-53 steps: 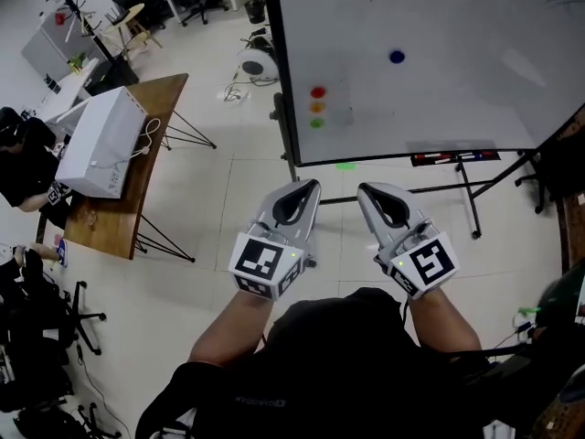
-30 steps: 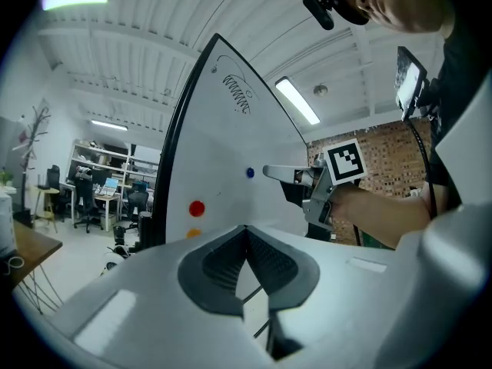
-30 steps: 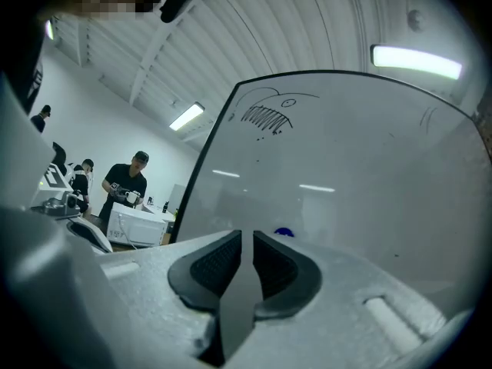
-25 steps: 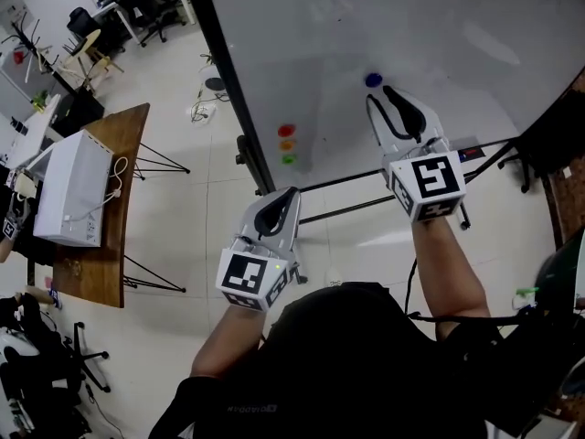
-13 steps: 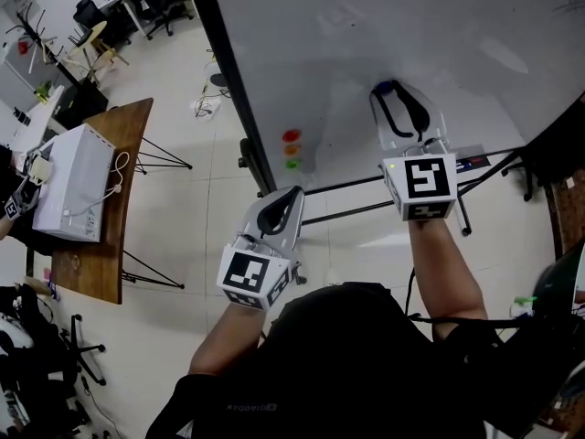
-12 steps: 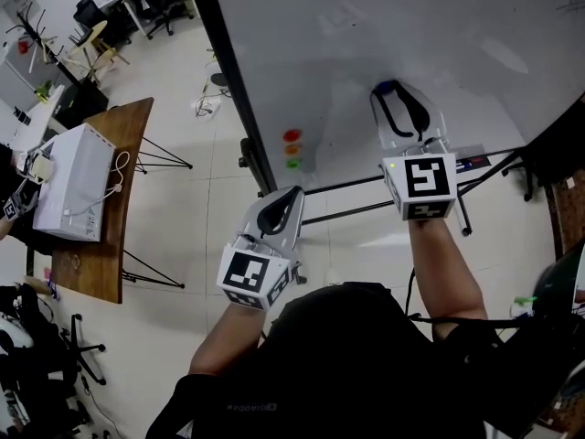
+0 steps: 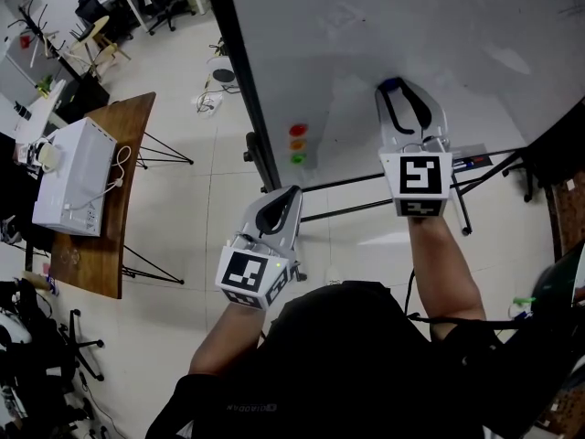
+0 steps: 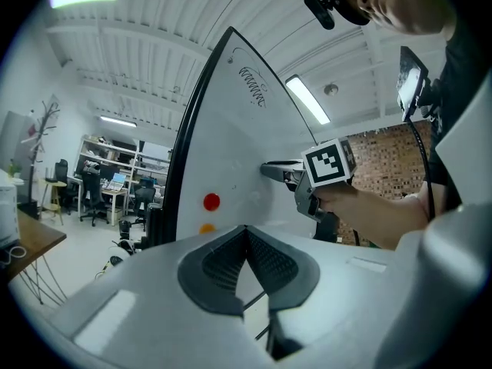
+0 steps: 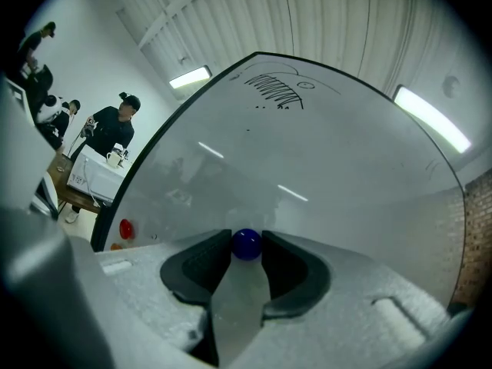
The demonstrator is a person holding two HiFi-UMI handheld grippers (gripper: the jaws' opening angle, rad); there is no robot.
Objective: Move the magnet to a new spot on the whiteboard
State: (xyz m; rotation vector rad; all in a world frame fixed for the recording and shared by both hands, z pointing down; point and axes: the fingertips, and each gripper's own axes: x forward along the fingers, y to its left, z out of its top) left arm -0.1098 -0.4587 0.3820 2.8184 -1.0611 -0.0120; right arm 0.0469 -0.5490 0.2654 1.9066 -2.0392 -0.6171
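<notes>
Blue magnet [image 9: 247, 244]: round, sits on the whiteboard [image 9: 323, 167] face, in the lower half of the board, well to the right of the board's dark left frame. In the right gripper view it is right at the jaw tips, one dark pad against each side of it.

Right hand-held gripper [image 7: 396, 88]: arm stretched out, tips up against the board surface. Jaws are drawn in to the magnet's width and clamp it; nothing else is between them. I read the magnet as touching the board, though I cannot confirm that from these angles.

Left hand-held gripper [image 7: 291, 193]: held low and close to the body, off the board, pointing toward its lower left corner. In the left gripper view its jaws meet at the tips with nothing in them.

Other items on the board: a vertical row of three magnets near the lower left corner, red magnet [image 7: 298, 130] on top, orange magnet [image 7: 298, 144] in the middle, green magnet [image 7: 297, 159] at the bottom. They are well apart from the blue one. A dark scribble [image 9: 273, 91] sits near the top edge.

Below the board: a tray [image 7: 471, 161] with markers, on a dark stand.

Off to the left: a wooden desk [image 7: 105, 245] on thin black legs. A white box [image 7: 73, 176] with a cable sits along the desk's left edge. People [image 9: 115, 133] stand near that desk in the right gripper view.
</notes>
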